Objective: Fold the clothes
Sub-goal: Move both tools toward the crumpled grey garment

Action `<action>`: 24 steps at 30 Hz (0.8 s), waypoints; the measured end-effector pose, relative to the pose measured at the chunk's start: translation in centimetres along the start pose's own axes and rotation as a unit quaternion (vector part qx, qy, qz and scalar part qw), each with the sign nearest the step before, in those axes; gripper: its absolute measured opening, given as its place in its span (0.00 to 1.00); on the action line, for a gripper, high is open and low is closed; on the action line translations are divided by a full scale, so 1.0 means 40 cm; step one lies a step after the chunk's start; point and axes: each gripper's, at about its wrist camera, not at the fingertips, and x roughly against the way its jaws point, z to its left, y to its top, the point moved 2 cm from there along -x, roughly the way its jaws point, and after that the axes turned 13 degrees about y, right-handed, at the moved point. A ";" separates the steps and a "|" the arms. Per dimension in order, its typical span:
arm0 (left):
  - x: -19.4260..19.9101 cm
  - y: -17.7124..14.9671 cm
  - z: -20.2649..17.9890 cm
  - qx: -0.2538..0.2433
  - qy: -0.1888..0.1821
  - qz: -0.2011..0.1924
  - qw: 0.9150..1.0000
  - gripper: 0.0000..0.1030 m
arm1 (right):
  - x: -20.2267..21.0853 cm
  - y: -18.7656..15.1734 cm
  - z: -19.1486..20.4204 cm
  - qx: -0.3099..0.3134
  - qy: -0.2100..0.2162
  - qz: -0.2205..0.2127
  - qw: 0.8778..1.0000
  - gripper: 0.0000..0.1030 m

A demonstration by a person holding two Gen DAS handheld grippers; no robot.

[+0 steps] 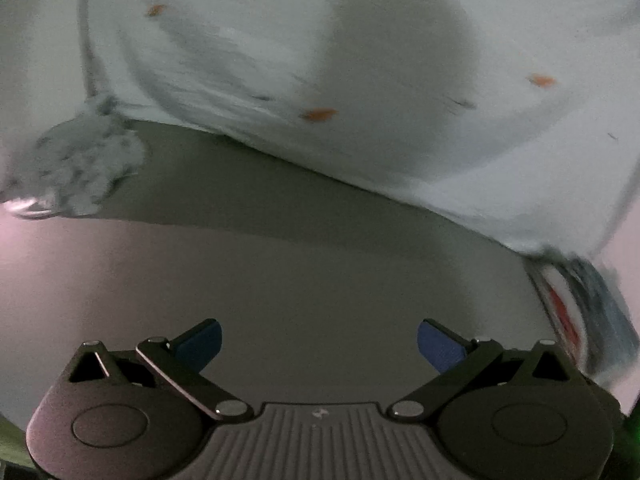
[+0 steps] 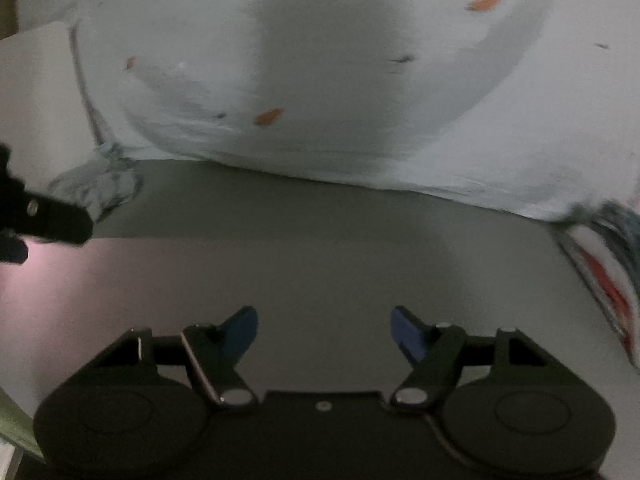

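A pale garment (image 1: pixel 248 52) with small orange marks (image 1: pixel 319 114) lies spread on the grey table (image 1: pixel 304 264), and it fills the far half of both views. Its near edge runs across the table, in front of both grippers, and a broad round shadow falls on the cloth. At the left end of this edge there is a grey mottled cuff (image 1: pixel 80 164). At the right end a cuff with red and blue stripes (image 2: pixel 608 264) lies on the table.

The left gripper (image 1: pixel 319 346) is over bare table on the near side of the garment, apart from it. Its jaws stand wide open and nothing is between them. The right gripper (image 2: pixel 324 334) is also over bare table, near side, with jaws open and empty. Both views are blurred.
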 end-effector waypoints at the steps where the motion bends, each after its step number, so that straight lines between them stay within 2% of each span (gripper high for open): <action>1: -0.017 0.015 0.031 0.014 0.008 0.001 1.000 0.99 | -0.025 0.013 0.018 0.009 0.009 0.004 1.000 0.68; 6: -0.134 0.112 0.225 0.087 0.017 0.018 0.996 0.99 | -0.176 0.081 0.184 0.080 0.023 0.018 0.996 0.55; 11: -0.299 0.218 0.458 0.144 0.023 0.031 0.989 0.92 | -0.353 0.151 0.383 0.143 0.003 0.039 0.989 0.46; 13: -0.362 0.260 0.564 0.163 0.035 0.028 0.986 0.88 | -0.441 0.179 0.491 0.172 0.003 0.044 0.984 0.30; 14: -0.390 0.278 0.598 0.169 0.044 0.023 0.984 0.85 | -0.482 0.194 0.542 0.190 0.008 0.041 0.981 0.14; 15: -0.425 0.304 0.669 0.178 0.061 0.015 0.982 0.83 | -0.531 0.211 0.605 0.217 0.020 0.040 0.975 0.12; 17: -0.485 0.345 0.785 0.198 0.089 0.006 0.976 0.78 | -0.612 0.239 0.706 0.264 0.042 0.037 0.963 0.12; 20: -0.563 0.385 0.949 0.231 0.119 0.014 0.965 0.61 | -0.726 0.289 0.859 0.307 0.075 0.035 0.948 0.12; 22: -0.606 0.401 1.031 0.252 0.139 0.013 0.957 0.61 | -0.800 0.313 0.953 0.327 0.108 0.037 0.938 0.14; 24: -0.647 0.406 1.100 0.269 0.153 0.016 0.951 0.61 | -0.866 0.320 1.031 0.359 0.136 0.032 0.923 0.23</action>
